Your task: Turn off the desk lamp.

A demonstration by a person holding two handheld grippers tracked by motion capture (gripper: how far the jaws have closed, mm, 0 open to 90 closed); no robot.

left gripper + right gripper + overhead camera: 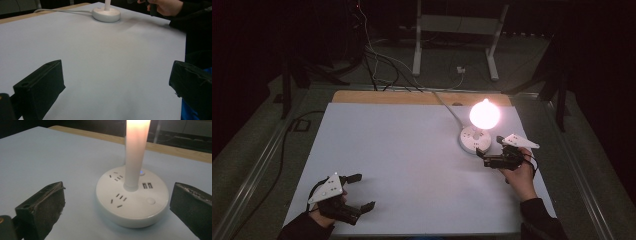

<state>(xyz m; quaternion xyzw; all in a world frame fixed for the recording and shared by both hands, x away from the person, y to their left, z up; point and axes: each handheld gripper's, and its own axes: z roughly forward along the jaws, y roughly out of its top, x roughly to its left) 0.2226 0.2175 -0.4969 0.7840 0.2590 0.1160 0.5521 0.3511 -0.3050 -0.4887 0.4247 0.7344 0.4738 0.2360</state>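
The table (412, 150), covered by a pale grey sheet, occupies the centre of the high view; a strip of bare wood shows along its far edge. The room around it is dark.

The lamp (484, 115) stands in the upper right part of the sheet and is lit. Its round white base (132, 197) carries socket slots, two USB ports, a small blue indicator and a round button (150, 201). A white cable (447, 107) runs from the base toward the far edge.

The right gripper (499, 150) sits just beside the base, at centre right of the high view. Its jaws stand apart, with the base between and ahead of them in the right gripper view; nothing is held.

The left gripper (362, 192) rests at the lower left of the high view, well apart from the lamp. Its jaws stand apart over bare sheet.

Hazards, judged from this position:
- Closing the right jaws on the base or advancing too low may push the base across the sheet, since it appears to stand loose.
- Contact with the glowing stem may tip the lamp.
- A drag on the cable may pull the base off line.
- An off-centre press may miss the button and strike a socket slot.
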